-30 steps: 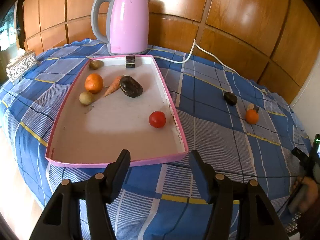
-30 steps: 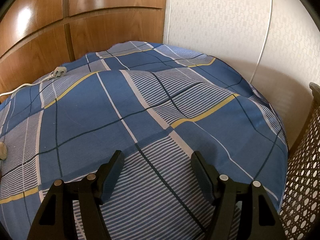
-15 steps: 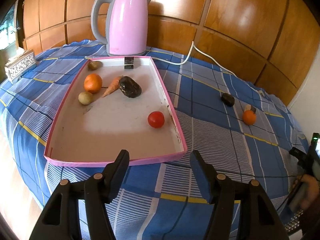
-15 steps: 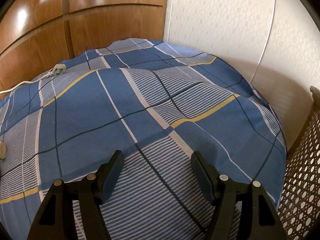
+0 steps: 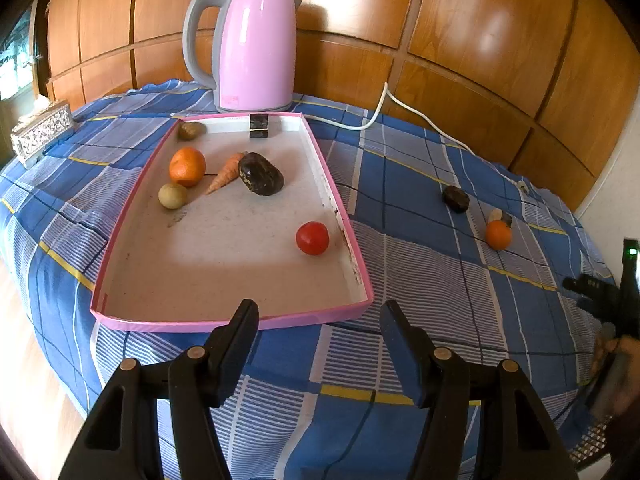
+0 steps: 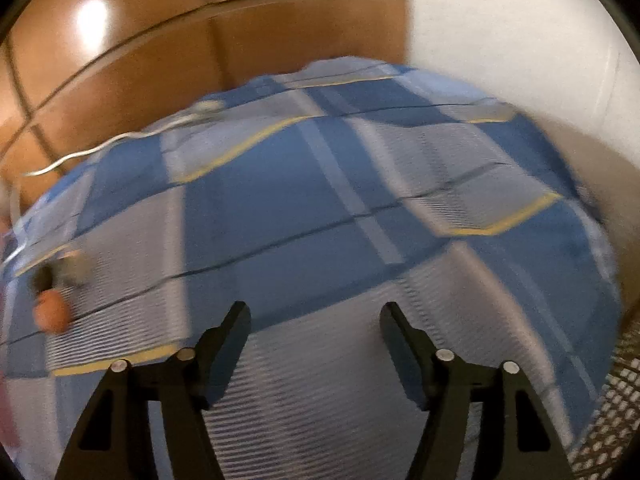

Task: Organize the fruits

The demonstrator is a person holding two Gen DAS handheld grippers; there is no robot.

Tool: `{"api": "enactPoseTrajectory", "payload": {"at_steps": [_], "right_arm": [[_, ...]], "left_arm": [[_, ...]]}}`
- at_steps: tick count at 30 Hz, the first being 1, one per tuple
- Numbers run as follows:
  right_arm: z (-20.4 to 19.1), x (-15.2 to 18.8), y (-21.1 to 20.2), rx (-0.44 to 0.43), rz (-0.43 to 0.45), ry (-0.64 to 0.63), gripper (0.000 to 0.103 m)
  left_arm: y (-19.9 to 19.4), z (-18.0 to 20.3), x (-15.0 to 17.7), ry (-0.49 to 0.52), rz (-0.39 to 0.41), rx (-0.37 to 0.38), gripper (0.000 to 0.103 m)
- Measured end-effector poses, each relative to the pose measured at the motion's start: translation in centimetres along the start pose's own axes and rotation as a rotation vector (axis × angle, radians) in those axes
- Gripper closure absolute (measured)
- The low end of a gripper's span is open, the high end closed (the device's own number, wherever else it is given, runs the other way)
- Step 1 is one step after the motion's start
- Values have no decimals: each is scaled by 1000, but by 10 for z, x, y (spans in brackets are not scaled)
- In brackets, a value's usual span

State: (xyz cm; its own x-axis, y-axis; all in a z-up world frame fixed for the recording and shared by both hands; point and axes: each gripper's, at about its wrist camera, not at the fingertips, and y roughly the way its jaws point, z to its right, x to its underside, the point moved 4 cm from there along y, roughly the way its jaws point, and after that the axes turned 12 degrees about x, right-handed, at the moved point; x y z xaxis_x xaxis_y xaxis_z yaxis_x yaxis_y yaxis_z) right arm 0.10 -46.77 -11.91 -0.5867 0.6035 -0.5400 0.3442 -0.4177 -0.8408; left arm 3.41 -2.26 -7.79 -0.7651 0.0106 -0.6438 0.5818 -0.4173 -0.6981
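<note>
- The loose orange fruit (image 5: 498, 234) sits out on the blue checked cloth (image 5: 420, 280), well apart from the pink-rimmed tray (image 5: 224, 322). It looks small, round and firm, so I'd judge it light but apt to roll; squeezing across its widest part should hold it.
- Just beside it lie a pale and dark scrap (image 5: 499, 216) and, a little further on, a dark lump (image 5: 456, 199) — too small for me to name.
- In the tray rest an orange (image 5: 187, 167), a carrot (image 5: 226, 173), a dark fruit (image 5: 261, 173), a red tomato (image 5: 312, 238) and two small pale-brown ones at the far left.
- The left gripper (image 5: 316, 320) hangs at the tray's near rim, jaws apart, nothing between them.
- The right gripper (image 6: 315, 322) is over bare cloth with nothing between its jaws; they have just been closing a little yet stand apart — its view is blurred, with the loose fruit at the left edge.
- A pink kettle (image 5: 252, 48) stands behind the tray.
</note>
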Motion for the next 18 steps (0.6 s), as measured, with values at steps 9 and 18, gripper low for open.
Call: {"api": "enactPoseTrajectory", "payload": {"at_steps": [9, 18], "right_arm": [[-82, -10, -29, -288, -28, -93, 46], [-145, -33, -37, -414, -71, -92, 46]], "left_arm": [[-3, -2, -2, -8, 12, 3, 39], [-6, -4, -4, -6, 26, -6, 39]]}}
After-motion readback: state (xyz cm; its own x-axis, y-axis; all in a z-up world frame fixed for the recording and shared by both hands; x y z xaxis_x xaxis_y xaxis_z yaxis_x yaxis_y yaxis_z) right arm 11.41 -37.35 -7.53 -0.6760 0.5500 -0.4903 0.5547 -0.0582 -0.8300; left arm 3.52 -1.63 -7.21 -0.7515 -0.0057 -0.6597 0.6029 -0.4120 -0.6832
